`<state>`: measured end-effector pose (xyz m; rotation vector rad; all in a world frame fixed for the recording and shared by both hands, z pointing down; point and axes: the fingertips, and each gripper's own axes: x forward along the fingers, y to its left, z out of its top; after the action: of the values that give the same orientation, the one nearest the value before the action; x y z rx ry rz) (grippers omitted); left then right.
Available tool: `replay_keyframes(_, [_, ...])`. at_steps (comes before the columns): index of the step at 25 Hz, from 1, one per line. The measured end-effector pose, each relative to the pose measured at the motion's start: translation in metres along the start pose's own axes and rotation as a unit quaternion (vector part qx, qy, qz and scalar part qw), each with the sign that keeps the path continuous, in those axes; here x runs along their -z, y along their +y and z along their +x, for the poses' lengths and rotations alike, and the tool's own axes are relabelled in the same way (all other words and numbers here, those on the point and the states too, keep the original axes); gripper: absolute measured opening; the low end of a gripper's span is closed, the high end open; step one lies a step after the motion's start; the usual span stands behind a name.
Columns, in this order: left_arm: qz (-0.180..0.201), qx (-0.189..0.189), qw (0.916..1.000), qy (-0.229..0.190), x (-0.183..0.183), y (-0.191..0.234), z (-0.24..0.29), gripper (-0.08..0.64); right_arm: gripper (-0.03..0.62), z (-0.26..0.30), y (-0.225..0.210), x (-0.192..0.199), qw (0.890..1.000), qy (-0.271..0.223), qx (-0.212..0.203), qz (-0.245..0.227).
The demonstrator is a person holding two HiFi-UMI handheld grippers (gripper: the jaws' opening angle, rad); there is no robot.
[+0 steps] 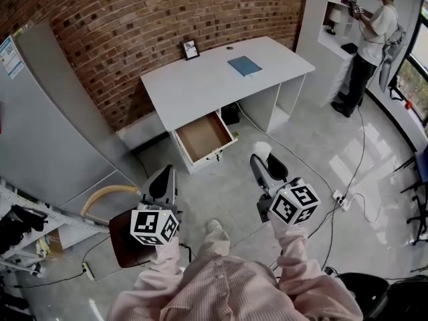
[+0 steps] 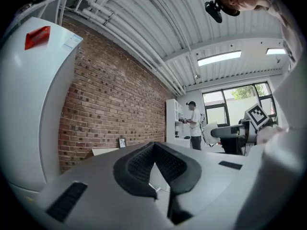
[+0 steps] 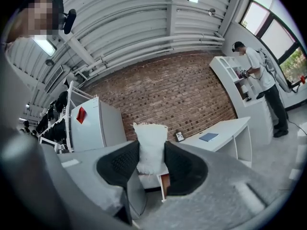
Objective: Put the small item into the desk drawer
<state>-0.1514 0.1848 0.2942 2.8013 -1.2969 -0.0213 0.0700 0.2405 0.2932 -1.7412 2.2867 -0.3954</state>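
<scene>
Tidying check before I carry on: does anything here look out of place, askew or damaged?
Only the drawer of the desk: it stands pulled out and looks empty. Nothing looks spilled, tipped or damaged.

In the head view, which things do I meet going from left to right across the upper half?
Grey refrigerator → picture frame → blue book → standing person

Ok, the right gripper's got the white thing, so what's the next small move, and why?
Probably carry the right gripper forward and down toward the open drawer. Its jaws are clamped on the white item, and the drawer under the desk is already pulled out and looks empty. The gripper is well short of it, so nothing needs opening first.
</scene>
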Motion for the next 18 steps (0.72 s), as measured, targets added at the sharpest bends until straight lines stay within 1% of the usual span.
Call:
replay_keyframes(4, [-0.003, -0.001, 0.9998, 0.018, 0.007, 0.025, 0.044, 0.000, 0.153, 0.049, -0.025, 0.003, 1.000, 0.017, 0.004, 0.012])
replay_keyframes(11, [-0.020, -0.007, 0.9988, 0.045, 0.024, 0.072, 0.111, 0.000, 0.153, 0.126, -0.059, 0.018, 0.998, 0.051, 0.008, 0.028])
replay_keyframes(18, [-0.038, 0.002, 0.9974, 0.062, 0.040, 0.104, 0.172, 0.000, 0.153, 0.185, -0.085, 0.027, 0.997, 0.075, 0.010, 0.024])
